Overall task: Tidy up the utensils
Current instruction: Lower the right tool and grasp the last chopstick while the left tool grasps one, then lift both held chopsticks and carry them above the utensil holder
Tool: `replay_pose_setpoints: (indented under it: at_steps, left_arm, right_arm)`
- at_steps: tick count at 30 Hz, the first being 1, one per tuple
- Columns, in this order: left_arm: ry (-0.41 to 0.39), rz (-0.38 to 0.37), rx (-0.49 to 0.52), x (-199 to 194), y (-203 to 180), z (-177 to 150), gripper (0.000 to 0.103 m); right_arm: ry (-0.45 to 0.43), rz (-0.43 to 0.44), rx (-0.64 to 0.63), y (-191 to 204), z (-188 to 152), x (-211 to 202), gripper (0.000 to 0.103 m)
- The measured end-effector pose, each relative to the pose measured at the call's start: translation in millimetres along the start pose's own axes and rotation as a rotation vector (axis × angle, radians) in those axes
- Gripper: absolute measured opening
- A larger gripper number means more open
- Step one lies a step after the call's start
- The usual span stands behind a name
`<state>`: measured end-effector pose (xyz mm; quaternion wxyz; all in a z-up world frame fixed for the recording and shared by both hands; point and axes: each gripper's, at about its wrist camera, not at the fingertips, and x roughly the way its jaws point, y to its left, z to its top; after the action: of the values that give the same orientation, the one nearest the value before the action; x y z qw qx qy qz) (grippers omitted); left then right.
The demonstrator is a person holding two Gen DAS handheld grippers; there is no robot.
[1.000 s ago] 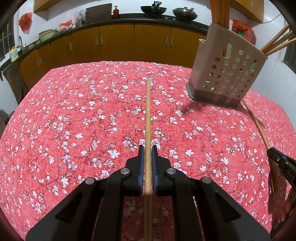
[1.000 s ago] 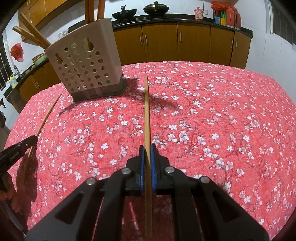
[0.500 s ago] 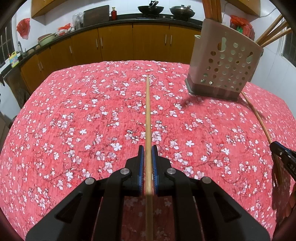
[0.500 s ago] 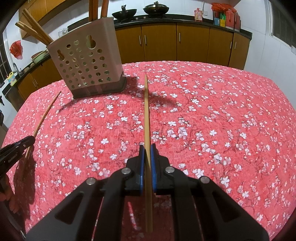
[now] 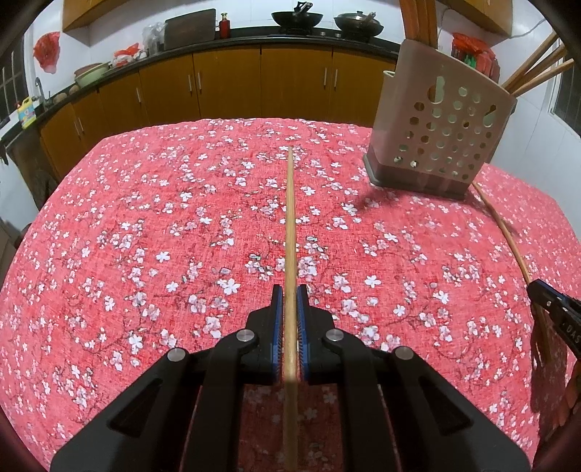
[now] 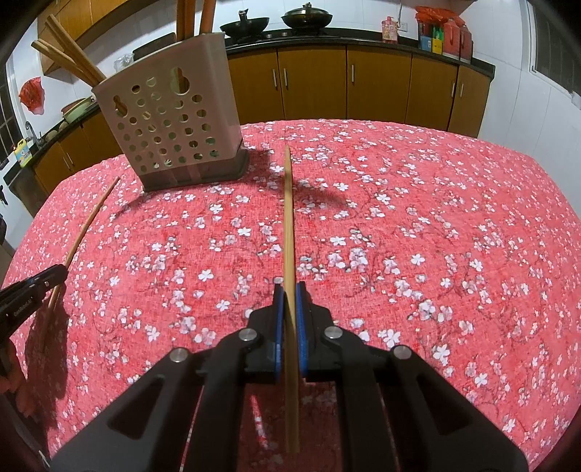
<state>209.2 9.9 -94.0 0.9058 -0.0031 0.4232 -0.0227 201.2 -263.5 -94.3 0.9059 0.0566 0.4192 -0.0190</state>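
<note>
My left gripper (image 5: 289, 290) is shut on a wooden chopstick (image 5: 289, 218) that points straight ahead above the red flowered tablecloth. My right gripper (image 6: 289, 288) is shut on a second wooden chopstick (image 6: 288, 210), also pointing ahead. A beige perforated utensil holder (image 5: 439, 134) stands at the far right in the left wrist view and at the far left in the right wrist view (image 6: 170, 127), with several chopsticks standing in it. Each gripper shows at the edge of the other's view: the right one (image 5: 555, 312), the left one (image 6: 32, 290).
The table (image 5: 145, 218) is covered in red cloth with white blossoms. Kitchen cabinets (image 5: 254, 83) and a dark counter with woks (image 5: 297, 16) run behind it. The table's far edge lies just beyond the holder.
Both grippers have risen a little and drawn slightly back, each still holding its chopstick. The holder appears a bit farther and lower in both views.
</note>
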Motion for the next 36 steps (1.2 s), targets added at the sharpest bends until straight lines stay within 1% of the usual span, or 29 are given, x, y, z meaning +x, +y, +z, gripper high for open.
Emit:
replay_pose_setpoints:
  at_steps: [5, 10, 18, 24, 27, 31, 36]
  left_arm:
    - [0.014, -0.004, 0.015, -3, 1, 1, 0.008]
    - [-0.008, -0.028, -0.01, -19, 9, 6, 0.008]
    - [-0.121, -0.072, -0.033, -65, 21, 31, 0.008]
    - [-0.235, -0.101, -0.049, -103, 22, 55, 0.007]
    - [-0.282, -0.105, -0.044, -116, 19, 65, 0.007]
    - [-0.341, -0.113, -0.033, -135, 16, 79, 0.007]
    - [-0.411, -0.134, -0.027, -159, 10, 97, 0.007]
  right_arm:
    - [-0.001, 0.012, 0.007, -2, 1, -5, 0.008]
    - [-0.06, 0.012, 0.015, -7, 12, -29, 0.008]
    - [-0.179, 0.013, 0.027, -17, 34, -75, 0.008]
    - [-0.29, 0.023, 0.022, -16, 52, -107, 0.008]
    - [-0.325, 0.027, 0.019, -15, 58, -117, 0.008]
    - [-0.386, 0.059, 0.005, -9, 70, -139, 0.008]
    - [-0.475, 0.142, -0.015, 1, 93, -175, 0.008]
